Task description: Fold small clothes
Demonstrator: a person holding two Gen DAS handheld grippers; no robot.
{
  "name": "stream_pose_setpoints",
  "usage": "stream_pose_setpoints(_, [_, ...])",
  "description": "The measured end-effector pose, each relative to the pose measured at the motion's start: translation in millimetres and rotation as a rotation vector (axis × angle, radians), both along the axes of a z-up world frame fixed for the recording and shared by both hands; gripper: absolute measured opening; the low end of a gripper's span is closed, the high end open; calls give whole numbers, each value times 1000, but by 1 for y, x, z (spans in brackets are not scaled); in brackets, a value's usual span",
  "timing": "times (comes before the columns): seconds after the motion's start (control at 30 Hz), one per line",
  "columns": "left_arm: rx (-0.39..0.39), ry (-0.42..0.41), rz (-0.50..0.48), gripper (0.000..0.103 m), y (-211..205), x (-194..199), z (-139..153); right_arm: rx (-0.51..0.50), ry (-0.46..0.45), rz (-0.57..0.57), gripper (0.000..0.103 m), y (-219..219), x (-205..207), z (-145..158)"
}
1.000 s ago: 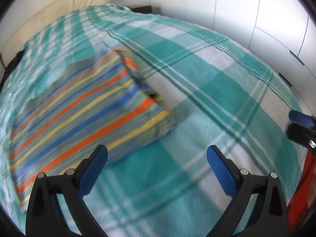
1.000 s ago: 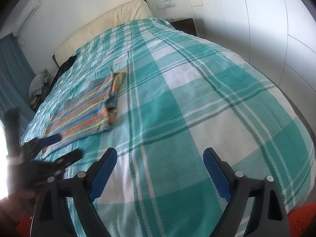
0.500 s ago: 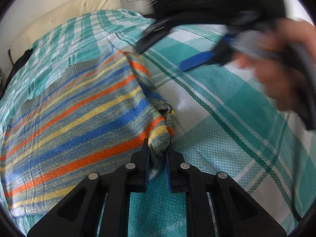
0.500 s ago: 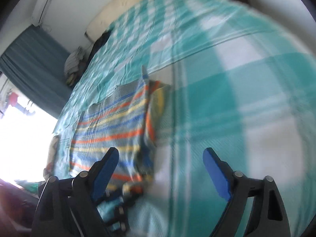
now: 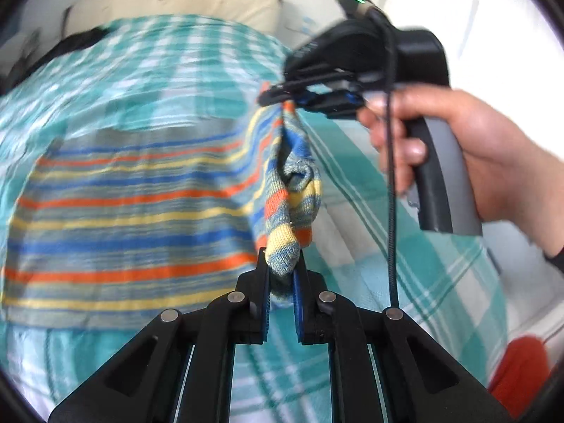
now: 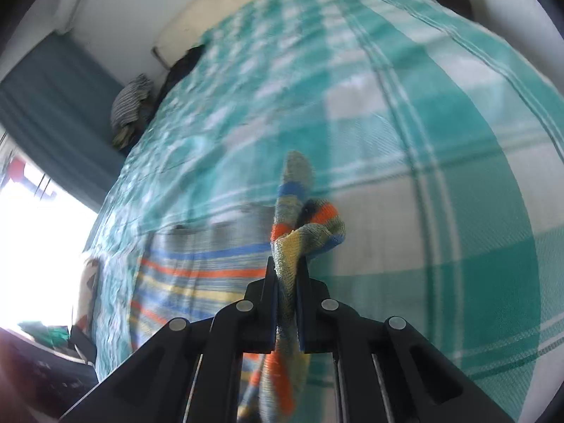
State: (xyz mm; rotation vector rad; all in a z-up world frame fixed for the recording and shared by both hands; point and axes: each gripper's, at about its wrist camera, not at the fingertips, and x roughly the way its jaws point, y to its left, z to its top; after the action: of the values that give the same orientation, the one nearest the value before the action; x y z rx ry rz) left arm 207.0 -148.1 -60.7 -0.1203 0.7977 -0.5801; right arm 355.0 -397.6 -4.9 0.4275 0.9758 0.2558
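A striped knit garment [image 5: 134,218] in blue, orange, yellow and grey lies on the teal checked bed cover [image 5: 416,268]. My left gripper [image 5: 282,264] is shut on its near right corner and lifts that edge. My right gripper [image 6: 286,268] is shut on the far right corner of the garment [image 6: 303,225]; in the left wrist view the right gripper [image 5: 282,100] is held by a hand above the bed. The right edge of the garment hangs bunched between the two grippers. The rest of it lies flat on the left.
A cream headboard [image 5: 169,0] is at the far end of the bed. A teal curtain [image 6: 53,81] and a heap of clothes [image 6: 132,102] are at the left side. A red thing [image 5: 518,370] is at the near right corner. White wardrobe wall on the right.
My left gripper closed on the near corner half a second ago. My right gripper has now swung over, shut on the far corner, and both have lifted the right edge off the bed.
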Motion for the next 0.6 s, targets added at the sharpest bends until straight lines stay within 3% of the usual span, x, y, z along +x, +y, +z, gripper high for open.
stream_pose_setpoints(0.1, [-86, 36, 97, 9, 49, 5, 7, -7, -26, 68, 8, 47, 8, 17])
stream_pose_setpoints(0.2, [-113, 53, 177, 9, 91, 11, 6, -12, -23, 123, 8, 99, 19, 18])
stream_pose_setpoints(0.4, [-134, 107, 305, 9, 160, 21, -15, -48, 8, 244, 8, 207, 38, 2])
stream_pose_setpoints(0.6, [-160, 179, 400, 9, 205, 33, -44, -134, 48, 297, 8, 276, 52, -28])
